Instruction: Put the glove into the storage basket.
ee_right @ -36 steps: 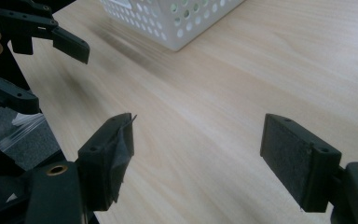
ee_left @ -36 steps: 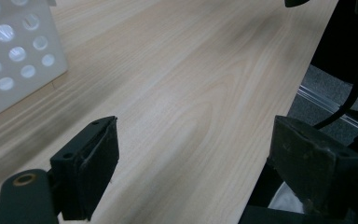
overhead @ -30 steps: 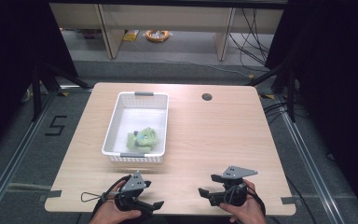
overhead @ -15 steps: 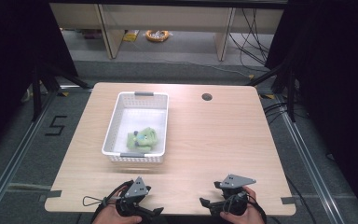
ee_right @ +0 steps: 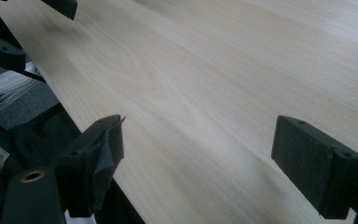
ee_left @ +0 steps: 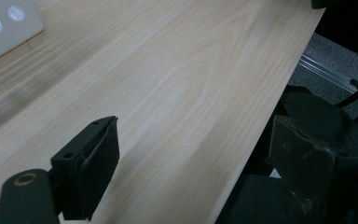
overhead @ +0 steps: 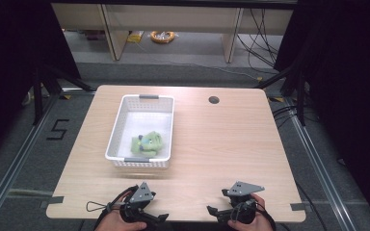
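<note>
Left gripper (overhead: 160,217): we hold it at the worktop's (overhead: 221,144) near edge, jaws apart, nothing between.
Right gripper (overhead: 213,210): beside it at the same edge, jaws wide after just opening, bare wood between.
Gripper views: we see wood grain close up; the left one catches a white corner.
High view: green toy (overhead: 147,143) lies in the white basket (overhead: 166,126), well beyond both jaws.

Table (overhead: 221,144) fills mid frame, light wood, cable hole (overhead: 214,100) upper right of its top. Tape strips at lower left (overhead: 52,200) and lower right (overhead: 296,207) edges. Floor mark "5" (overhead: 58,130) at left. Orange coil (overhead: 163,36) top centre.
</note>
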`<act>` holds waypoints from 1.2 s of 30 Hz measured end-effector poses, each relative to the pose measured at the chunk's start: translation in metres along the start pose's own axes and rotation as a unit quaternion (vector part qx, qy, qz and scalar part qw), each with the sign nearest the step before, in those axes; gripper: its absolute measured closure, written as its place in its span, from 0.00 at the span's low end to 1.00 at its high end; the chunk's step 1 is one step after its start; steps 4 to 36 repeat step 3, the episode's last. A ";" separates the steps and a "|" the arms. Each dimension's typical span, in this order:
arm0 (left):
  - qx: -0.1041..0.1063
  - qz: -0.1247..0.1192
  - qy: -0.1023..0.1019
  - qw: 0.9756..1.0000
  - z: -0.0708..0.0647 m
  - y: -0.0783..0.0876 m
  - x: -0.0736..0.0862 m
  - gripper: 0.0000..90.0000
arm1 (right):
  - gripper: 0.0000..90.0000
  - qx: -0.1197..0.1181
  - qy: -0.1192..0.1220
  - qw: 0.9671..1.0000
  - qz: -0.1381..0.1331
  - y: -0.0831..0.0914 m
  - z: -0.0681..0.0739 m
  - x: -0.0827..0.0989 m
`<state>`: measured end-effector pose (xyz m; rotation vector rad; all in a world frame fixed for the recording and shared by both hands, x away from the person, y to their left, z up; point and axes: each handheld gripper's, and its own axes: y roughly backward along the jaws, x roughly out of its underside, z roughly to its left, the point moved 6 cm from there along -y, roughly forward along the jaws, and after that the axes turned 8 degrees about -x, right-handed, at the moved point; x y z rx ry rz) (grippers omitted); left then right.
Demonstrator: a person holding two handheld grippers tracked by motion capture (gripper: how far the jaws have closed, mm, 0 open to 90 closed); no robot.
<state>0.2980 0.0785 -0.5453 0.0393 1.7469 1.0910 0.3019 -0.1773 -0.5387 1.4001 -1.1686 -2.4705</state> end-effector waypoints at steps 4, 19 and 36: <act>-0.002 0.003 0.003 1.000 0.003 0.000 0.000 0.17 | 0.19 0.013 0.004 1.000 -0.005 0.001 -0.003 0.000; -0.002 0.003 0.003 1.000 0.003 0.000 0.000 0.17 | 0.19 0.013 0.004 1.000 -0.005 0.001 -0.003 0.000; -0.002 0.003 0.003 1.000 0.003 0.000 0.000 0.17 | 0.19 0.013 0.004 1.000 -0.005 0.001 -0.003 0.000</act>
